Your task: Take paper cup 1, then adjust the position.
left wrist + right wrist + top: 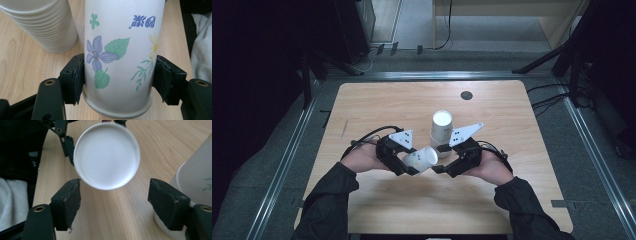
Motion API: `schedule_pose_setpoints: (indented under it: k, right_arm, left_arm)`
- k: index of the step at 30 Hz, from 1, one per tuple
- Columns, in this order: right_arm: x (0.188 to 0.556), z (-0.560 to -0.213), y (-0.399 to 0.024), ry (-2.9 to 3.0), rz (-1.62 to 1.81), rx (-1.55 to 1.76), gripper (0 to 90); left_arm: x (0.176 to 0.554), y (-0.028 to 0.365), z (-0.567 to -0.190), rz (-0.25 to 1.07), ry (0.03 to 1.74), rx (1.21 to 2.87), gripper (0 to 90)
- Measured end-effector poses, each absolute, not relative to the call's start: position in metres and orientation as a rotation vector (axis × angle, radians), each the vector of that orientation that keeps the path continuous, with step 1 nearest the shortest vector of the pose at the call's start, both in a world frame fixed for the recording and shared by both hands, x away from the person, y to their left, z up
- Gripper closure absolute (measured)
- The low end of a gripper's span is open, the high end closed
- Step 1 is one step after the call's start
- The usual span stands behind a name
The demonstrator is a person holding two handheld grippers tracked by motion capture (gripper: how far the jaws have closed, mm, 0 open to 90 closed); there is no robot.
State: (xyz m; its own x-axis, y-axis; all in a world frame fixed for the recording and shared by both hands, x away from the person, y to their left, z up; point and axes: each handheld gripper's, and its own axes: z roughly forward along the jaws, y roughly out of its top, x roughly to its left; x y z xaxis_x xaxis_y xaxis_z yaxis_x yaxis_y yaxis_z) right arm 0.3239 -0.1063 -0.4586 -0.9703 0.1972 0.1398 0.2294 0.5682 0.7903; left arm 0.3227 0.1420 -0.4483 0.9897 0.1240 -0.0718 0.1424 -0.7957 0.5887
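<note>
Your left gripper (412, 167) clamps a paper cup (423, 157) by its sides near the rim, holding it on its side just above the table (377, 102), its base pointing at your right gripper (439, 167). That right gripper stands open with nothing between its pads: the cup's base floats ahead of them, untouched. The stack (441, 130) of upside-down cups stands just behind, near both hands.

To do this step well, keep the left squeeze light, since the thin wall will likely buckle under more. Carry the cup clear of the stack before you turn it, and keep the open right gripper out of its path, or close it only once the pads sit squarely on the wall.

From above you get the layout: both hands meeting in front of the stack. The left gripper view gives what that lacks: the flower print on the cup (117, 57), the pads (77, 77) pressed flat to its wall, and the ribbed rims of the stack (45, 22). The right gripper view alone faces the cup's white base (107, 156), and puts the stack (197, 185) against its right jaw.
</note>
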Motion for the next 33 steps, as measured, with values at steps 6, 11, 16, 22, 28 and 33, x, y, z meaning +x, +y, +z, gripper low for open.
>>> schedule_pose_setpoints:
  k: [6,11,16,22,28,33]
  right_arm:
    - [0.325,-0.459,-0.105,-2.730,-1.411,-0.370,24.7]
    - [0.324,-0.461,-0.103,-2.730,-1.400,-0.361,23.9]
    - [0.323,-0.462,-0.101,-2.740,-1.397,-0.350,23.3]
    - [0.322,-0.463,-0.096,-2.731,-1.393,-0.324,23.3]
    - [0.320,-0.465,-0.090,-2.729,-1.376,-0.293,24.7]
    - [0.320,-0.466,-0.087,-2.723,-1.358,-0.272,29.5]
  left_arm:
    - [0.323,0.140,-0.452,-0.051,0.192,2.524,32.3]
    - [0.322,0.139,-0.453,-0.041,0.179,2.531,31.9]
    - [0.321,0.135,-0.453,-0.036,0.161,2.542,31.9]
    - [0.320,0.130,-0.453,-0.037,0.148,2.550,31.8]
    - [0.317,0.124,-0.454,-0.037,0.125,2.561,31.9]
    - [0.316,0.121,-0.454,-0.034,0.128,2.560,31.8]
